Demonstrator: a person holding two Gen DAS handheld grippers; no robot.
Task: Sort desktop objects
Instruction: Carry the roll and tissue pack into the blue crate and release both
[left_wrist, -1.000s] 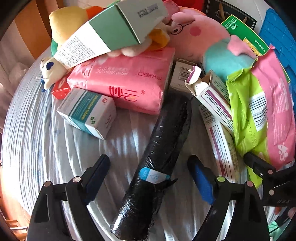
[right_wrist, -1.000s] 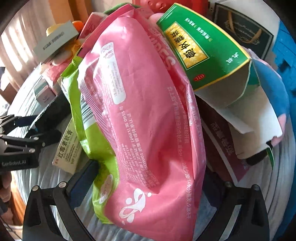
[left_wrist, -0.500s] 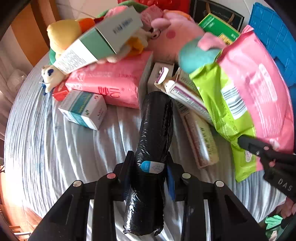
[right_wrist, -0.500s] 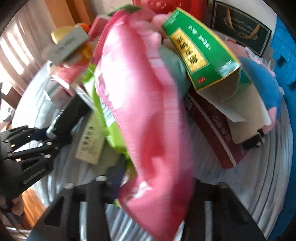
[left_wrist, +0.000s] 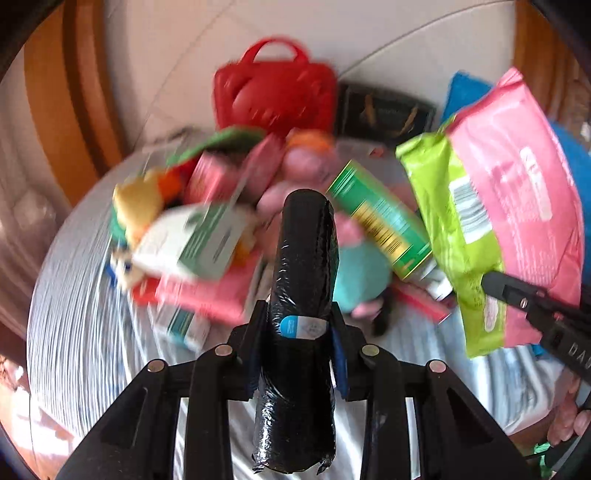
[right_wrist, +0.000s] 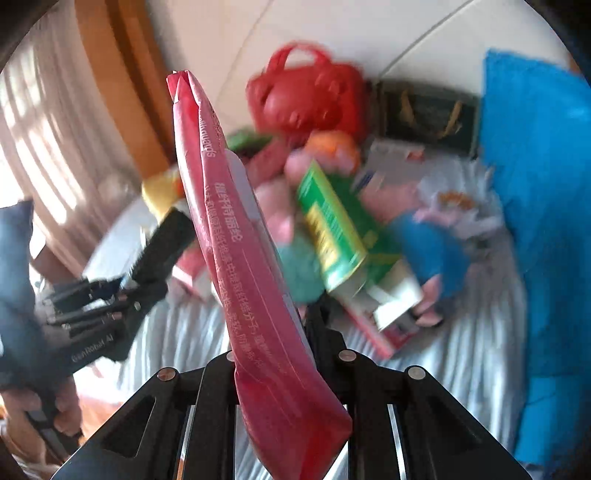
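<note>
Black roll (left_wrist: 301, 295): clenched crosswise in the left gripper (left_wrist: 295, 332); its long axis runs straight ahead along the fingers (left_wrist: 255, 343), one end toward the camera, the other above the pile.
Pink-and-green pouch (right_wrist: 258, 280): pinched at its lower end in the right gripper (right_wrist: 295, 354), edge-on to that camera, its top seam leaning up and away.
Relation that matters: both items hang clear above the desk (left_wrist: 74, 332); I judge each now needs a place to be set down, and the red bag (left_wrist: 277, 96) lies straight beyond the roll's far end.
Nearer hand: the left, as far as the blur allows.
Views: the left camera shows the pouch's broad printed face; the right shows only its thin edge, plus the left gripper holding the roll, left of the pouch.
Farther: green box (left_wrist: 380, 221), plush toys, then the red bag.
</note>
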